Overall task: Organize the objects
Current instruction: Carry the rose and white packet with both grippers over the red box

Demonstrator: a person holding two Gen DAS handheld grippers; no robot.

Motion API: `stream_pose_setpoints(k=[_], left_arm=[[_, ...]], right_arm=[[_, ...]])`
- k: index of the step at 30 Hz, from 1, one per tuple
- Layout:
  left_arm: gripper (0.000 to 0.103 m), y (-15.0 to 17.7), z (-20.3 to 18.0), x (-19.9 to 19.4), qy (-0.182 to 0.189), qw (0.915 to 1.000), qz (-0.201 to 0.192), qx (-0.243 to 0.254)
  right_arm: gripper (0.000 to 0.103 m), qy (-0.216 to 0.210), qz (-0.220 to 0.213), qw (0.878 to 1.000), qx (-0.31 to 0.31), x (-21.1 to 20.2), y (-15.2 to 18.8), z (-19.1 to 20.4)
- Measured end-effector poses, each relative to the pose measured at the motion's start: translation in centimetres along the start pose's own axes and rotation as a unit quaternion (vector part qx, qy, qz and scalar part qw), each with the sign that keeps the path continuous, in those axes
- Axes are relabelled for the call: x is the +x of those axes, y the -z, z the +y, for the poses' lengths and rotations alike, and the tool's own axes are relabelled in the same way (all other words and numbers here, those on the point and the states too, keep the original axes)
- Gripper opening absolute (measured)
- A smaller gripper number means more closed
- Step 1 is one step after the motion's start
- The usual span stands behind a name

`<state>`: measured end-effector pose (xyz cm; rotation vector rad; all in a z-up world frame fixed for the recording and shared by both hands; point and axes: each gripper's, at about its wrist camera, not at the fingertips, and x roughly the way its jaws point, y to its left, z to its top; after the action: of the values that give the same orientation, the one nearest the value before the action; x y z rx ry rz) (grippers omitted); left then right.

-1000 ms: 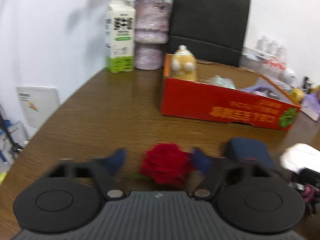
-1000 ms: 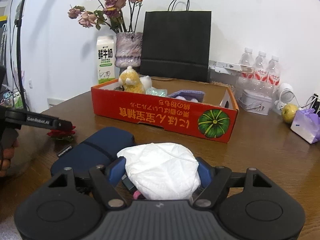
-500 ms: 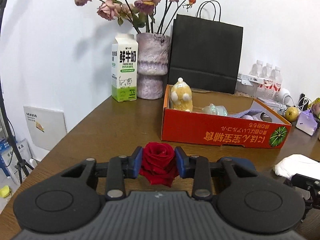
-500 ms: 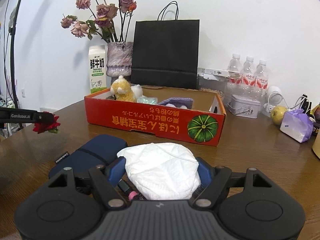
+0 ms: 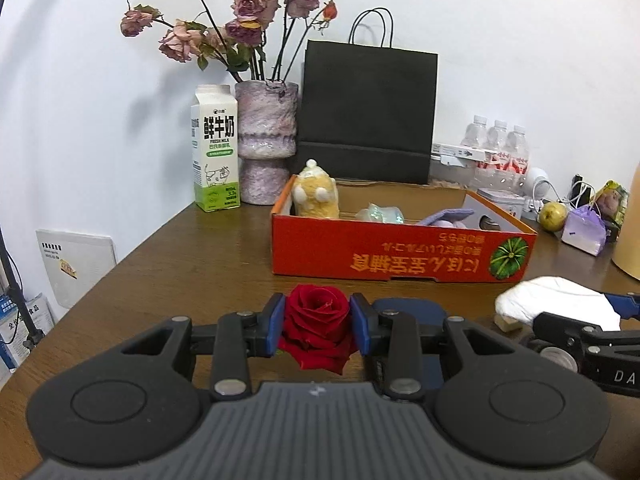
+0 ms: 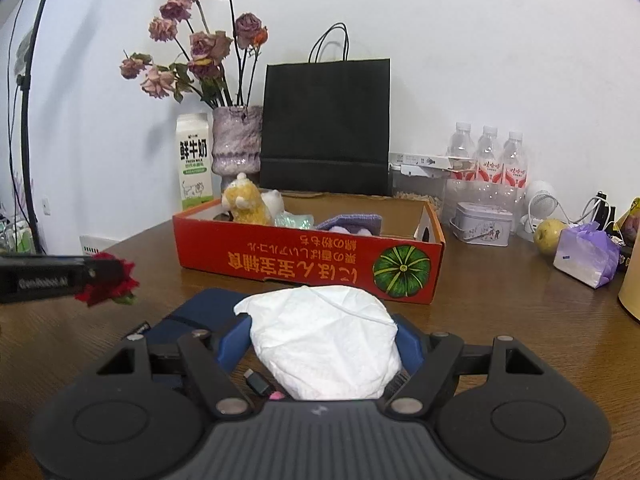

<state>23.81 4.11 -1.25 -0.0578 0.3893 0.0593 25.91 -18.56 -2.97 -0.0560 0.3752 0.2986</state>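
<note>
My left gripper (image 5: 318,326) is shut on a red rose (image 5: 316,326) and holds it above the wooden table, in front of the red cardboard box (image 5: 400,256). The rose also shows at the left of the right wrist view (image 6: 110,282). My right gripper (image 6: 320,340) is shut on a white crumpled tissue bundle (image 6: 324,340), also seen in the left wrist view (image 5: 556,306). A dark blue pouch (image 6: 188,320) lies on the table below both grippers. The box (image 6: 304,260) holds a yellow plush toy (image 6: 244,206), a purple cloth and a small clear packet.
Behind the box stand a milk carton (image 5: 216,148), a vase of dried roses (image 5: 266,142) and a black paper bag (image 5: 368,114). At the right are water bottles (image 6: 486,160), a tin (image 6: 482,228), a pear (image 6: 550,234) and a purple tissue pack (image 6: 586,258).
The left gripper closed on the red rose and lifted it off the table. The right gripper rose too, still holding the white tissue bundle.
</note>
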Motion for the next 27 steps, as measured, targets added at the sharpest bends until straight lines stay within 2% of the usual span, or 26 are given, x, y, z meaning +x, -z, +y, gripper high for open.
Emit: stream_pose_setpoints(k=[13, 27], left_arm=[[0.036, -0.5, -2.7, -1.6, 0.011, 0.9999, -0.011, -0.001], [0.036, -4.8, -4.8, -0.9, 0.013, 0.9992, -0.037, 0.001]], right_arm=[[0.074, -0.008, -0.028, 1.0, 0.009, -2.3, -0.9, -0.2], [0.074, -0.01, -0.05, 0.999, 0.008, -2.0, -4.3, -1.0]])
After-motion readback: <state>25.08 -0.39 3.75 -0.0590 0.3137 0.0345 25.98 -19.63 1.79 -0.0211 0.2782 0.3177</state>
